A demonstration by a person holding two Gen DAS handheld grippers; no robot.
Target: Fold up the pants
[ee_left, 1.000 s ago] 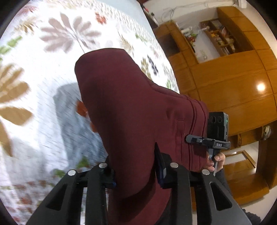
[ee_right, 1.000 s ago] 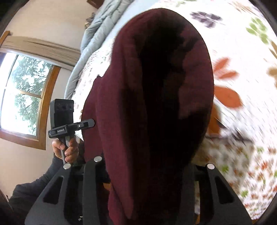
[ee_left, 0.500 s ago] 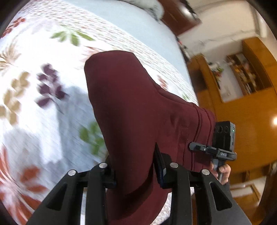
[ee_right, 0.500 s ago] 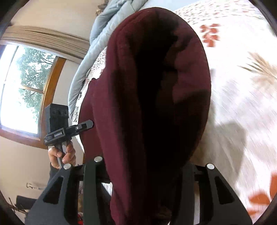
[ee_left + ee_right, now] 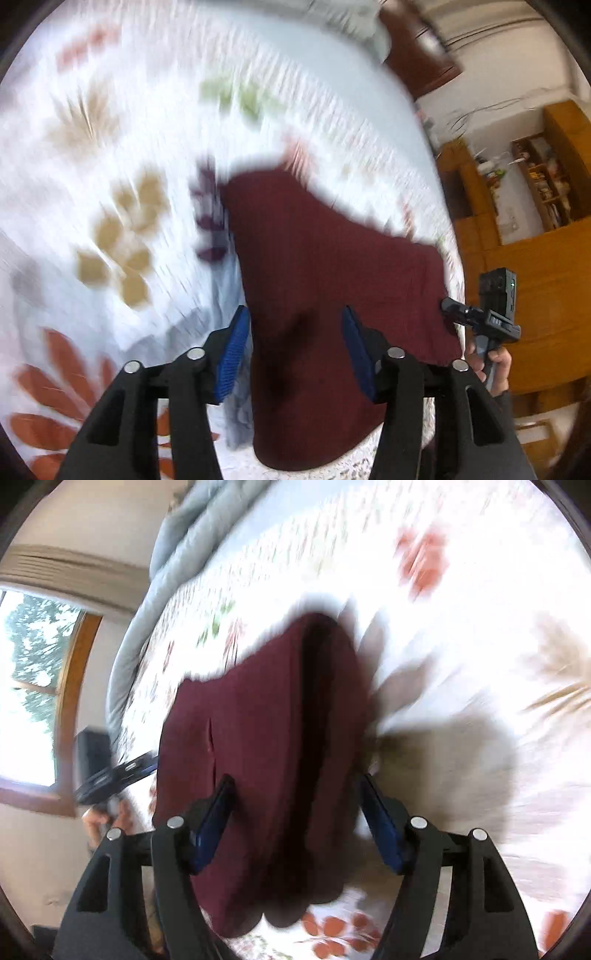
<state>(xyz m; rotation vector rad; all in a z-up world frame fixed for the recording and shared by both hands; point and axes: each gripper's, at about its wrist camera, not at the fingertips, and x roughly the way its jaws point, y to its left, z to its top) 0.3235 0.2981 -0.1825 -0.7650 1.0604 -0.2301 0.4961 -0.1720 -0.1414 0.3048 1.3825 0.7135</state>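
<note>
A: Which step is this?

B: The release, I'd judge. Both tongs stand spread: the left gripper point(image 5: 293, 345) and the right gripper point(image 5: 295, 814) each have blue pads wide apart, with the dark maroon knit pants point(image 5: 332, 266) between them but not pinched.

A: Where are the pants?

B: On the white quilted bedspread with leaf prints point(image 5: 110, 147), near the bed's near edge, apparently resting on it, though blur makes contact hard to confirm.

A: How do they look?

B: Doubled over, thick and soft, a dark crease running along the fold in the right wrist view. The next move probably calls for backing both grippers clear without snagging cloth, then smoothing or folding again.
</note>
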